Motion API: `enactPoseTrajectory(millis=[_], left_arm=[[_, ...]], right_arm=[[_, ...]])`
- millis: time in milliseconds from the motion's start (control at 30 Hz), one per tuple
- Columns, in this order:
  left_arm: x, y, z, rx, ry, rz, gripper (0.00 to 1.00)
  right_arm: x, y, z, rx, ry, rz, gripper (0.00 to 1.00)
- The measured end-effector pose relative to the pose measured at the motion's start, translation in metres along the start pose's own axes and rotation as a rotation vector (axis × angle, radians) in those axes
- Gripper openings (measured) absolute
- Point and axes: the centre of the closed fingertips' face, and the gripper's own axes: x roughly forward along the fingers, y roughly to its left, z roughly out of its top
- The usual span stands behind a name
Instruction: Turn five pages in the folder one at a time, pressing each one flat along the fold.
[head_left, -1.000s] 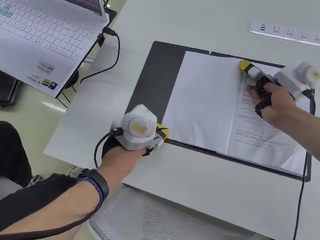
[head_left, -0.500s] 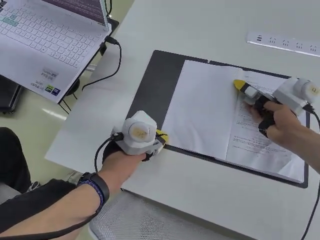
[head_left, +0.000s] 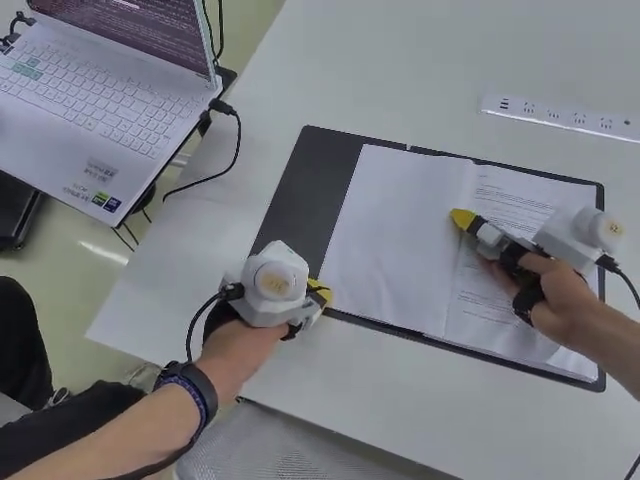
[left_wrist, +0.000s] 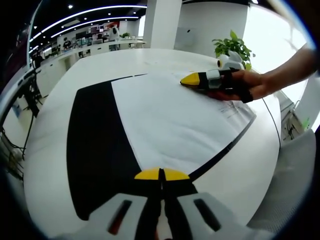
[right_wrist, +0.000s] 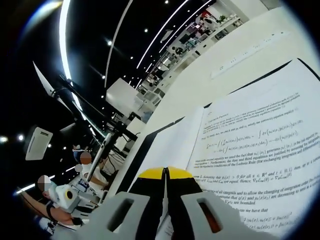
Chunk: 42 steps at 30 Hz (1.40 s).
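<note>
Closed right tool (head_left: 462, 218) pressed the folder (head_left: 310, 190) along its fold
Left tool (head_left: 318, 292) sat closed, empty; flimsy pages (head_left: 400, 240) likely needed a corner grip.

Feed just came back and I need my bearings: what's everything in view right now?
table: 1, white, under everything
folder: 1, black, open, mid-table
blank page: 1, white, folder's left half
printed page: 1, white with text, right half
laptop: 1, white, open, far left
cable: 1, black, from laptop's side
power strip: 1, white, far right
left gripper: 1, yellow-tipped, shut, folder's near left edge
right gripper: 1, yellow-tipped, shut, tips by the fold
</note>
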Motion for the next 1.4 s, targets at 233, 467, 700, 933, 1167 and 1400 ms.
enactPoseTrajectory(millis=[233, 467, 700, 933, 1167, 1400], left_arm=[[0.000, -0.001, 0.000, 0.005, 0.003, 0.000, 0.00], [0.001, 0.000, 0.000, 0.001, 0.000, -0.003, 0.00], [0.001, -0.001, -0.001, 0.009, 0.002, -0.006, 0.00], [0.000, 0.000, -0.001, 0.008, -0.004, -0.002, 0.00], [0.000, -0.001, -0.001, 0.014, -0.005, -0.009, 0.00], [0.000, 0.000, 0.000, 0.012, -0.009, -0.009, 0.00]], right_arm=[[-0.017, 0.020, -0.020, 0.012, 0.008, 0.019, 0.00], [-0.027, 0.032, -0.041, -0.010, 0.062, 0.047, 0.00], [-0.037, 0.038, -0.058, -0.001, 0.075, 0.061, 0.00], [-0.047, 0.045, -0.075, 0.014, 0.075, 0.065, 0.00], [-0.056, 0.052, -0.089, 0.024, 0.091, 0.074, 0.00], [-0.062, 0.043, -0.097, 0.050, 0.087, 0.085, 0.00]])
